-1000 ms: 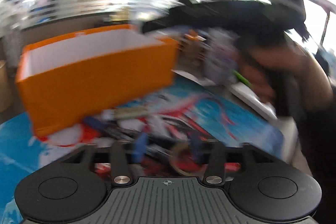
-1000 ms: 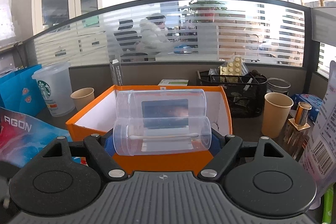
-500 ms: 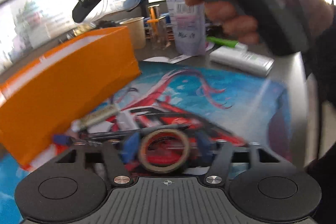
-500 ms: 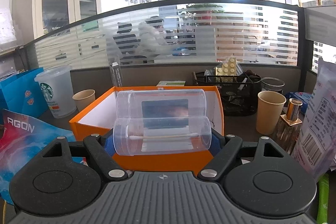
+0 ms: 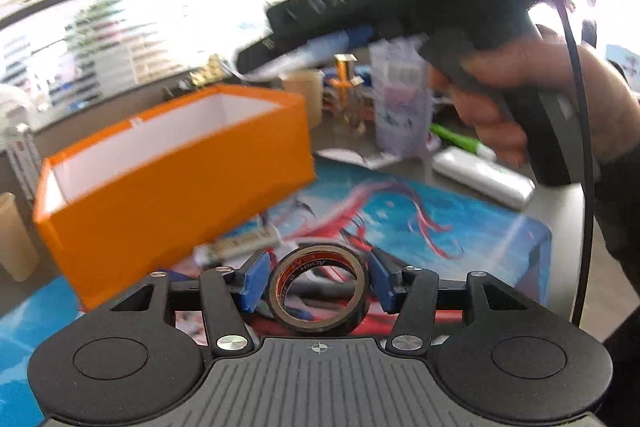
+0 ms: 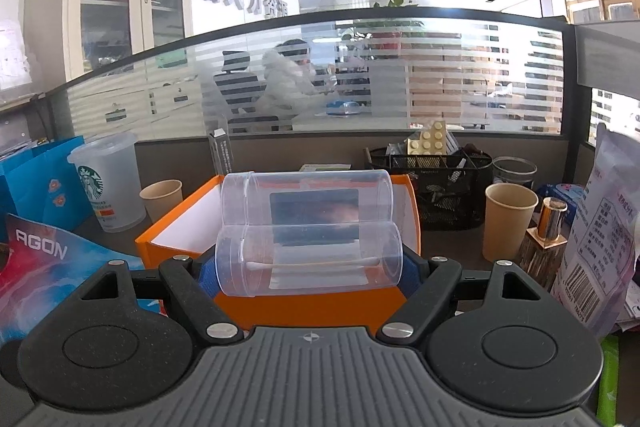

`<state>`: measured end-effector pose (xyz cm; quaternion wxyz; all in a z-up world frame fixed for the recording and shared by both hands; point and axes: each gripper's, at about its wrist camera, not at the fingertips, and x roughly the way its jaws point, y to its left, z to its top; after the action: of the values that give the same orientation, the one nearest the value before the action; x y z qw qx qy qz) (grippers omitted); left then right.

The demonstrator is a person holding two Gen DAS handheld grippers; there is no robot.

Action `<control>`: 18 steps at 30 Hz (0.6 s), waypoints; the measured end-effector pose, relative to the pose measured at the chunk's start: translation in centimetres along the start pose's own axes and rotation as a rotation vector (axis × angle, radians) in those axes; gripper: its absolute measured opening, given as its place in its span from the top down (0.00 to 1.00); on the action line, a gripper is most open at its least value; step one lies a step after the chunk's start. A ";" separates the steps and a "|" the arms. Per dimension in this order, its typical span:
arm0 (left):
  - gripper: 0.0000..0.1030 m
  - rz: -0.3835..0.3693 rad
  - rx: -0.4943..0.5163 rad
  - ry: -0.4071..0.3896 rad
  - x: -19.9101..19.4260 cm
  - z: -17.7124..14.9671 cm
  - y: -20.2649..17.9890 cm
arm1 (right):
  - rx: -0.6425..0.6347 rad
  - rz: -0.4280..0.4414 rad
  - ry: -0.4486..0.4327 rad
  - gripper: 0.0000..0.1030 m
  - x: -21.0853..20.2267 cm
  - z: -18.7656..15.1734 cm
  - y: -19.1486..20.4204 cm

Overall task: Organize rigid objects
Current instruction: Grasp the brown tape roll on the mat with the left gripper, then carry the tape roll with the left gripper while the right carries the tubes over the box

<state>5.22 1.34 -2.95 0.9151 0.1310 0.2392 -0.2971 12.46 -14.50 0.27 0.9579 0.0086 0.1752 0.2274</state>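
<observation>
My left gripper (image 5: 318,285) is shut on a roll of black tape (image 5: 318,289), held between its blue pads above the blue mat (image 5: 460,227). The orange box (image 5: 172,187) with a white inside stands just ahead to the left. My right gripper (image 6: 310,267) is shut on a clear plastic jar (image 6: 310,237) lying sideways, with a cotton swab inside, held in front of the orange box (image 6: 304,307). The right gripper also shows in the left wrist view (image 5: 320,47), above the box, blurred.
Paper cups (image 6: 508,219), a gold-capped bottle (image 6: 548,243), a printed pouch (image 6: 600,247), a black mesh organiser (image 6: 440,183) and a Starbucks cup (image 6: 108,183) stand around the box. A white packet (image 5: 480,175) and small items (image 5: 244,245) lie on the desk.
My left gripper has closed on the tape roll and lifted it off the mat. My right gripper has drifted slightly nearer the box, still holding the jar.
</observation>
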 end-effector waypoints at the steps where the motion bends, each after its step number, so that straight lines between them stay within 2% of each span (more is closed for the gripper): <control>1: 0.49 0.010 -0.007 -0.014 -0.3 0.4 0.4 | -0.004 0.001 -0.001 0.24 0.0 0.1 0.1; 9: 0.49 0.077 -0.054 -0.109 -1.9 3.8 3.8 | -0.030 0.004 -0.014 0.24 0.6 1.3 0.6; 18: 0.49 0.134 -0.095 -0.168 -1.5 7.2 7.5 | -0.045 0.008 -0.030 0.24 2.0 3.1 0.8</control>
<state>11.33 5.25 4.64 0.9549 0.0779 0.1663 -0.2334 14.80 -12.70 2.56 0.9595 -0.0090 0.1556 0.2348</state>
